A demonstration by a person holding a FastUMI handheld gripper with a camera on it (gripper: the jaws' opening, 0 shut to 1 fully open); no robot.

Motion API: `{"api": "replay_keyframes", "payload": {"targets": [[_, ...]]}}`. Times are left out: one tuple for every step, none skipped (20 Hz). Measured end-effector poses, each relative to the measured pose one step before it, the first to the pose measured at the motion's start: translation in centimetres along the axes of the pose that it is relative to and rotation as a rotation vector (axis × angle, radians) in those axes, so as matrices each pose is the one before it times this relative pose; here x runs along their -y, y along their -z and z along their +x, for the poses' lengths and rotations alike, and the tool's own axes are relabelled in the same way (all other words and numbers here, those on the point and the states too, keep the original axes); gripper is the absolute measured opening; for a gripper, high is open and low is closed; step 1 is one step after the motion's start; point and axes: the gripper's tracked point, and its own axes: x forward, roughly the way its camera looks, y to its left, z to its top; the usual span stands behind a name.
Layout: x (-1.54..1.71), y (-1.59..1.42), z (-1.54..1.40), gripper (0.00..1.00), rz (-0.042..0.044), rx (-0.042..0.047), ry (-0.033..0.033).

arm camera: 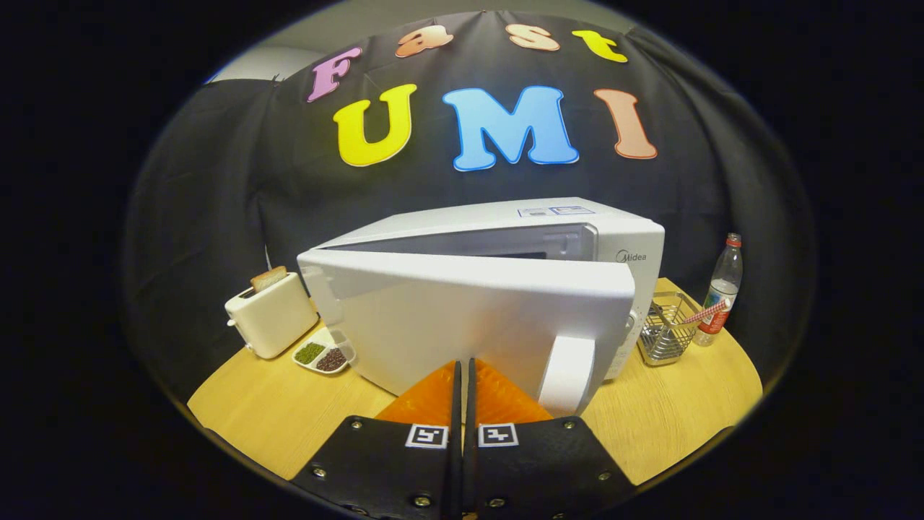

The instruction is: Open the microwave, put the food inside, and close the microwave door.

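The table [274, 404] carries everything, a pale wood top under the booth's black cloth. On it the microwave [613, 238] stands at the middle, its door [462, 318] swung partly out toward the camera with a gap showing along the top, and its handle [567, 375] on the near right side. Left of it sit a toaster [271, 318] with a slice of bread [268, 278] standing in the slot, and beside that a small divided dish [323, 356] holding green and dark fillings. Right of it are a wire basket [665, 328], and beyond that a bottle [718, 300].

The gripper [463, 372] is pressed together, fingers side by side with nothing between them, tips at or right against the door's outer face, just left of the handle. Whether they touch the door I cannot tell for sure.

Whether the food is already inside is hidden by the door. With closed fingers against the door's face, the step looks like pushing the door shut. To do it well, press flat and steady near the handle side, far from the hinge, follow the door's arc, and push through until the latch catches, without shoving the microwave back across the table.
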Motion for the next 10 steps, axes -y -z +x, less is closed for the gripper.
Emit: {"api": "replay_keyframes", "payload": {"targets": [[0.307, -0.206, 0.424, 0.01, 0.00636, 0.00117, 0.00416], [0.264, -0.258, 0.520, 0.01, 0.00543, 0.00303, 0.00655], [0.417, -0.229, 0.570, 0.01, 0.00341, 0.00161, 0.00925], [0.281, -0.169, 0.421, 0.01, 0.00132, 0.00047, 0.00727], [0.204, -0.271, 0.325, 0.01, -0.00176, 0.00313, 0.00438], [0.098, -0.287, 0.378, 0.01, -0.00580, 0.00386, 0.00540], [0.185, -0.284, 0.413, 0.01, -0.00495, 0.00571, 0.00561], [0.205, -0.202, 0.346, 0.01, -0.00483, 0.00406, 0.00429], [0.180, -0.294, 0.452, 0.01, -0.00299, 0.00578, 0.00292], [0.096, -0.269, 0.354, 0.01, 0.00017, 0.00534, 0.00266]]}}
